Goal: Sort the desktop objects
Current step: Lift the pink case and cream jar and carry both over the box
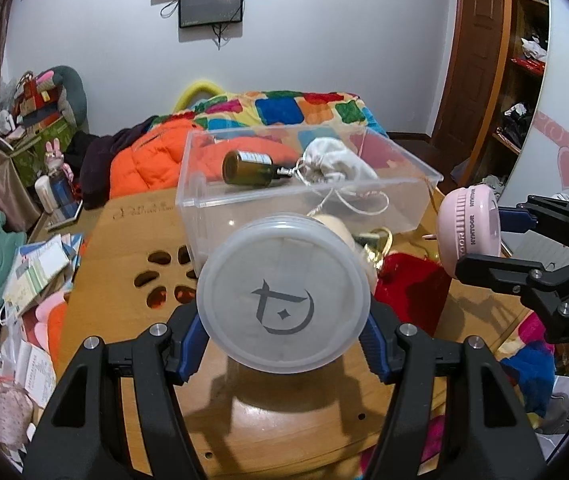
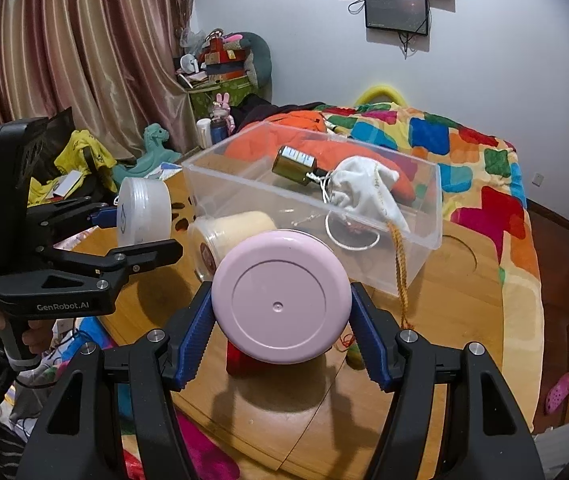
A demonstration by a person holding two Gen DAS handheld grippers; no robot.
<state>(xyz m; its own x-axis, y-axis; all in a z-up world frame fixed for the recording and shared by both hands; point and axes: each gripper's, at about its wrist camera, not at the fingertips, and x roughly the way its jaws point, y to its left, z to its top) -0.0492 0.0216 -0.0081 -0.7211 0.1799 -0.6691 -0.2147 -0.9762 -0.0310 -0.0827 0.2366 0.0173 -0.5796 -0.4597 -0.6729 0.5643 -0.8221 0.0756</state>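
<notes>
My left gripper (image 1: pixel 283 334) is shut on a round frosted white jar (image 1: pixel 283 294) with a grey logo on its lid, held above the wooden table (image 1: pixel 132 240); the same jar (image 2: pixel 143 212) shows at the left in the right wrist view. My right gripper (image 2: pixel 282 322) is shut on a round pink case (image 2: pixel 281 295), which also appears at the right as the pink case (image 1: pixel 466 229) in the left wrist view. Behind both stands a clear plastic box (image 1: pixel 400 204) holding a brown glass bottle (image 1: pixel 249 167) and a white drawstring pouch (image 1: pixel 334 165).
A cream-coloured lidded tub (image 2: pixel 230 240) lies on its side before the box. A red cloth item (image 1: pixel 408 288) and a gold object (image 1: pixel 376 242) lie on the table. A bed with a colourful quilt (image 2: pixel 464 148) is behind. Clutter fills the floor at the left (image 1: pixel 40 268).
</notes>
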